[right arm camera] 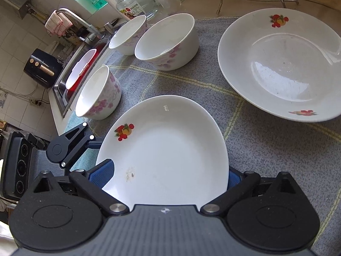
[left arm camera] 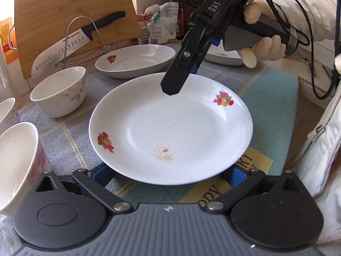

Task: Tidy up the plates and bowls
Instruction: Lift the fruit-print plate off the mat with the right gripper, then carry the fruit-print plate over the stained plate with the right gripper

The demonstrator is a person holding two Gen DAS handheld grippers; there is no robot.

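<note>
White plate (left arm camera: pixel 170 132) with crumbs lies between both wide-spread claws; nothing is gripped.

Around the near fruit-print plate (right arm camera: pixel 168 149): three floral bowls (right arm camera: pixel 168 42) crowd its left and far-left; second fruit-print plate (right arm camera: pixel 279 64) blocks far-right. Bare grey checked cloth (right arm camera: pixel 277 160) open to its right, with a narrow lane between bowls and second plate.
</note>
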